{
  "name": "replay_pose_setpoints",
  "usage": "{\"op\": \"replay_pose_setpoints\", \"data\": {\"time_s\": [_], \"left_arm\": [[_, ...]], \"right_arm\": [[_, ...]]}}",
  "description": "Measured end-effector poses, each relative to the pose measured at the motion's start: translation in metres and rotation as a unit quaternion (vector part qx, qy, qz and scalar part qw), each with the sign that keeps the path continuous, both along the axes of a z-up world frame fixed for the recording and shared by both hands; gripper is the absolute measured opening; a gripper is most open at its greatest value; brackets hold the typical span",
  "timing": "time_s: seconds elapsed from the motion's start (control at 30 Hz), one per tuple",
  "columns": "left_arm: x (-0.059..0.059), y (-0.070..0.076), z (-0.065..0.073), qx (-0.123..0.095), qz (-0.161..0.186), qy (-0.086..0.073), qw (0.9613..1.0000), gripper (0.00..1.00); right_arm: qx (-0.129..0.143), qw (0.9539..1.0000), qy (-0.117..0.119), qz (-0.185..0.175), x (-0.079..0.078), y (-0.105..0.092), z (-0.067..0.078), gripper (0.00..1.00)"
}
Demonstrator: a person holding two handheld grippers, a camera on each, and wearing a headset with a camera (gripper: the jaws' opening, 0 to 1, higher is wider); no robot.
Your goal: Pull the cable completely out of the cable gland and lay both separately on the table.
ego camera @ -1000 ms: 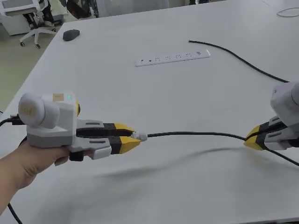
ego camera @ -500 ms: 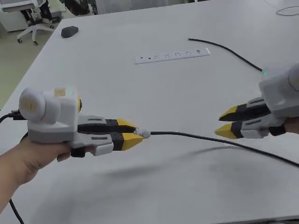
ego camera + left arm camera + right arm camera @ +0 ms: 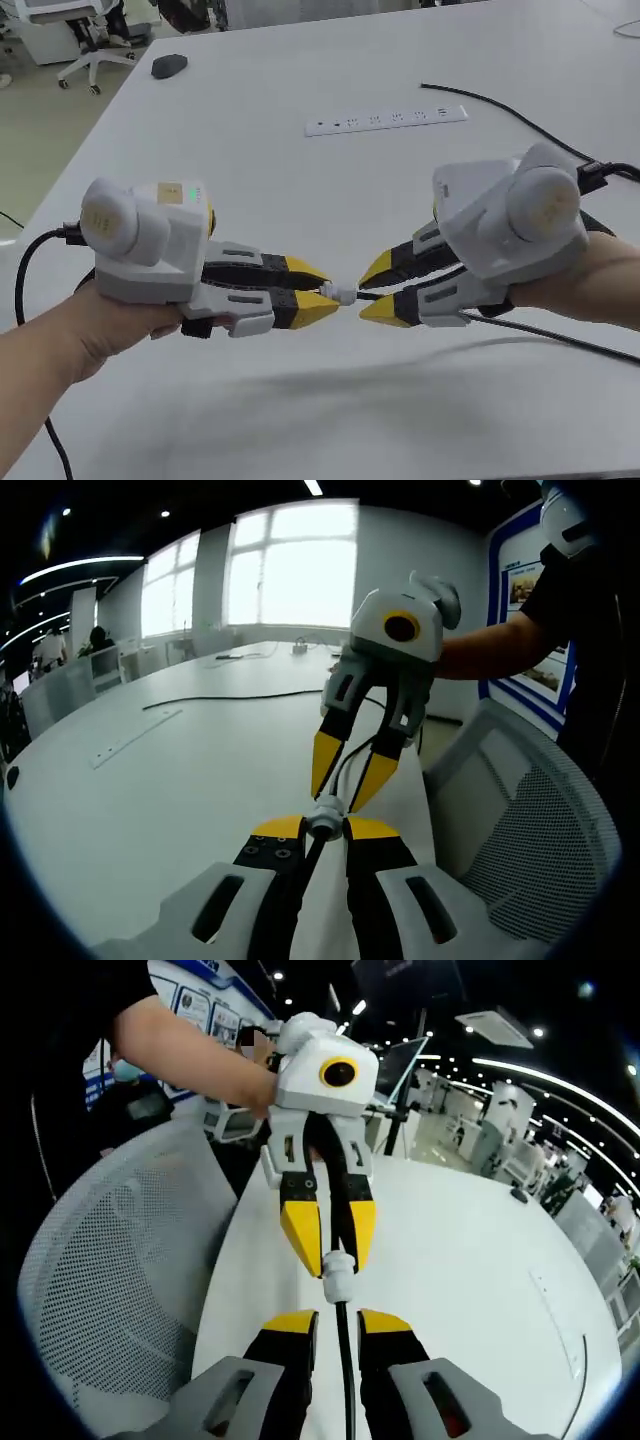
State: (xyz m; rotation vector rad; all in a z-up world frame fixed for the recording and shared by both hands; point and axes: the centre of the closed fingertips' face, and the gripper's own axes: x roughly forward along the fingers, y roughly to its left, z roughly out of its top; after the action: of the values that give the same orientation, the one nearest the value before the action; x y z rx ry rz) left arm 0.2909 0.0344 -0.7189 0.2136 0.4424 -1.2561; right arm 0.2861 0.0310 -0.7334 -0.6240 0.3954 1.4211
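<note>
My left gripper (image 3: pixel 329 293) is held above the white table (image 3: pixel 300 200), shut on a small white cable gland (image 3: pixel 345 295). A black cable (image 3: pixel 545 334) leaves the gland and trails off to the right over the table. My right gripper (image 3: pixel 367 298) faces the left one tip to tip, open, with its jaws either side of the cable just behind the gland. In the left gripper view the gland (image 3: pixel 323 818) sits pinched between the yellow tips. In the right gripper view the cable (image 3: pixel 343 1360) runs up between the spread jaws to the gland (image 3: pixel 338 1272).
A white power strip (image 3: pixel 386 119) lies at the back of the table, with a second black cable (image 3: pixel 500 108) curving away to its right. A dark mouse (image 3: pixel 169 66) sits far left. A grey mesh chair (image 3: pixel 520 810) stands beside the table.
My right gripper has let go of the cable far out on the right, opened, and come left until its tips nearly meet the left gripper. The left gripper keeps hold of the gland.
</note>
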Motion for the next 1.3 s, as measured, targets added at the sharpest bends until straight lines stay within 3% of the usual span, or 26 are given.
{"op": "replay_pose_setpoints", "data": {"time_s": [0.13,0.2,0.43,0.47,0.53,0.73,0.97,1.1,1.3], "left_arm": [[-0.003,0.001,0.0,-0.001,0.0,-0.002,1.0,0.15],[-0.004,0.001,0.0,0.0,-0.001,-0.004,1.0,0.15],[-0.008,0.004,0.001,0.002,-0.003,-0.007,1.0,0.15],[-0.008,0.006,0.0,0.009,-0.005,-0.015,0.9998,0.15],[-0.008,0.009,0.003,0.006,-0.002,-0.015,0.9999,0.15],[-0.007,0.03,0.007,-0.001,0.024,-0.02,0.9995,0.15],[-0.009,0.059,0.008,-0.001,0.058,-0.022,0.9981,0.15],[-0.011,0.073,0.011,-0.001,0.077,-0.022,0.9968,0.15],[-0.011,0.103,0.01,-0.006,0.121,-0.021,0.9924,0.15]], "right_arm": [[-0.008,1.0,-0.002,0.003,0.0,0.0,-0.002,0.02],[-0.009,0.9999,0.011,0.001,-0.002,0.0,-0.003,0.0],[-0.008,0.9996,0.025,-0.004,-0.006,0.001,-0.002,0.0],[-0.012,0.9997,0.021,-0.005,-0.005,0.0,-0.003,0.0],[-0.018,0.9997,0.016,-0.005,-0.005,-0.003,-0.004,0.0],[-0.028,0.9993,0.022,-0.011,-0.002,-0.016,-0.007,0.0],[-0.055,0.9985,0.007,-0.001,0.004,-0.029,-0.015,0.0],[-0.052,0.9984,0.018,-0.008,0.009,-0.03,-0.018,0.0],[-0.054,0.9983,0.016,-0.017,0.021,-0.031,-0.018,0.0]]}}
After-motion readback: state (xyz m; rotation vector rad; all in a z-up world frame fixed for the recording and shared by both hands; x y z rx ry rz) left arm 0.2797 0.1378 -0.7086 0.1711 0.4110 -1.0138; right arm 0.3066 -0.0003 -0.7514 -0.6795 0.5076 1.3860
